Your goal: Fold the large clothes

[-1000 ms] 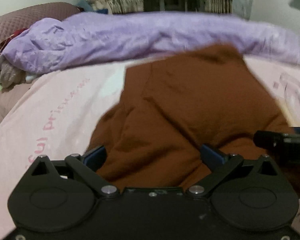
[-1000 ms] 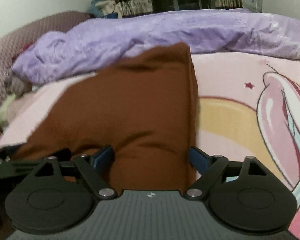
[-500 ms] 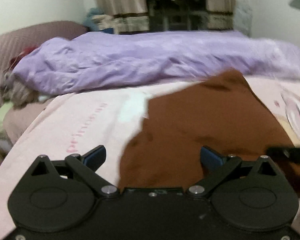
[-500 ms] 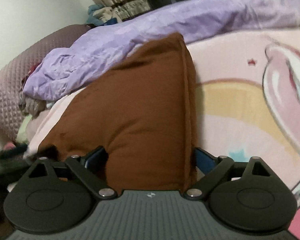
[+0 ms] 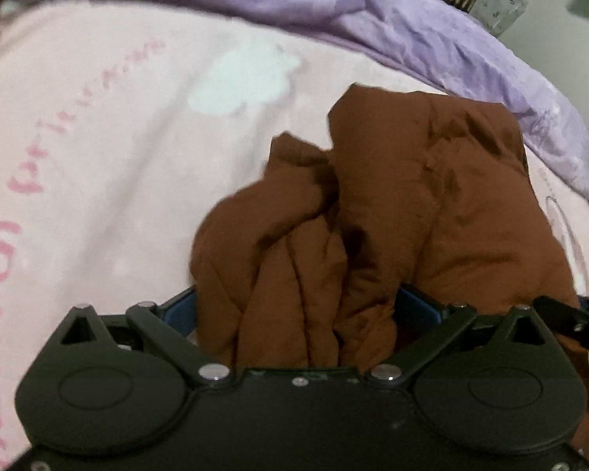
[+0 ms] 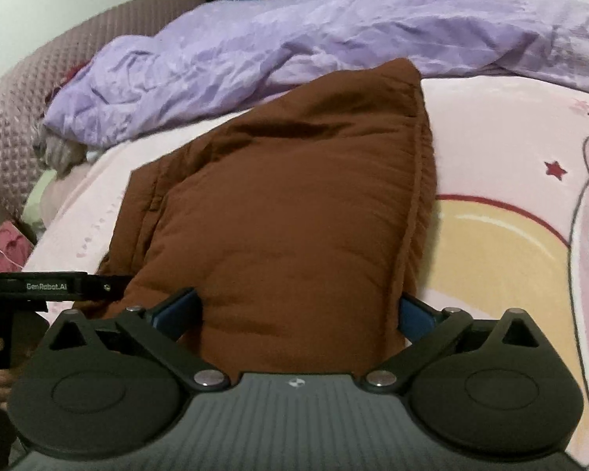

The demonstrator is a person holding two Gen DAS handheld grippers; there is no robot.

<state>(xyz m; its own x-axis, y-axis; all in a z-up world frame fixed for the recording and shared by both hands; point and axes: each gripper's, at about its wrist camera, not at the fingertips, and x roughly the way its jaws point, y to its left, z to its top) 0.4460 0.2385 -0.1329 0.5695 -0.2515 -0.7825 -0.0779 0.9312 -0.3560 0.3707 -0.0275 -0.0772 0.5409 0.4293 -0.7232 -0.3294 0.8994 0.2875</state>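
A large brown garment (image 6: 294, 216) lies folded on the pink bedsheet (image 6: 510, 125). In the left wrist view the brown garment (image 5: 432, 204) is bunched and lifted between the jaws. My left gripper (image 5: 294, 310) has its blue fingers wide apart with bunched brown cloth filling the gap; whether it clamps the cloth I cannot tell. My right gripper (image 6: 298, 314) also has its fingers wide apart, straddling the garment's near end. The left gripper's side (image 6: 39, 286) shows at the left of the right wrist view.
A crumpled purple duvet (image 6: 314, 39) lies along the far side of the bed. A mauve quilted headboard (image 6: 15, 110) and a pile of clothes (image 6: 59, 149) are at the left. The sheet carries pink lettering (image 5: 27, 184) and a cartoon print (image 6: 530, 235).
The left gripper has tilted down and pushed into the garment's left edge, which is now bunched up between its fingers. The right gripper stays over the garment's near end.
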